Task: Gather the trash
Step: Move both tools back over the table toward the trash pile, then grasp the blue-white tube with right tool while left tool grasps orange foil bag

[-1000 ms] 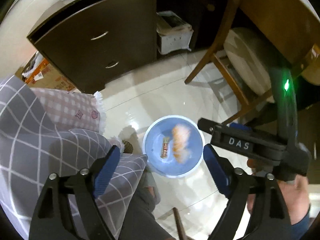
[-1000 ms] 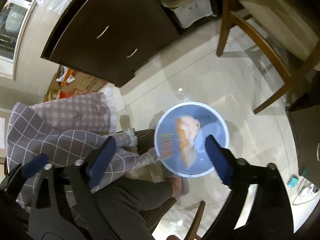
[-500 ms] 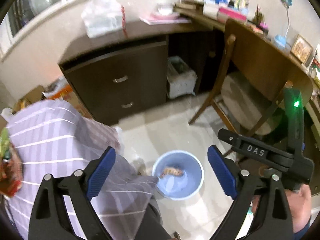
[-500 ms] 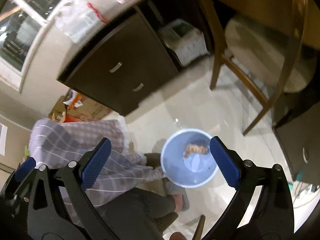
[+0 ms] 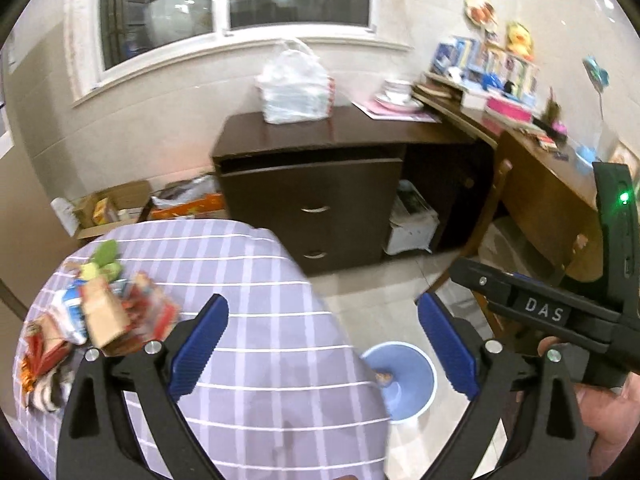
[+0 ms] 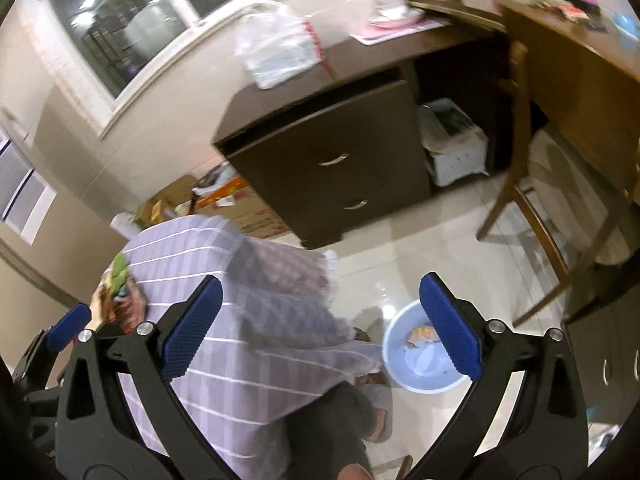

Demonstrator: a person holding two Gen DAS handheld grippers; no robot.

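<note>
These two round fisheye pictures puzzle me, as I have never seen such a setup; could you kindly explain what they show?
No robot here: a person holds a hand-operated claw in each hand, each carrying a forward-looking camera. One picture is from the left claw, the other from the right claw. The black arms with blue pads at the bottom are the claw's own fingers; both claws are open and hold nothing. The black "DAS" device at the right of the left view is the right claw seen from the side. A table with a checked cloth carries a pile of wrappers, the trash to collect. A blue bin on the floor holds some orange scraps. Behind stands a dark cabinet.
</note>
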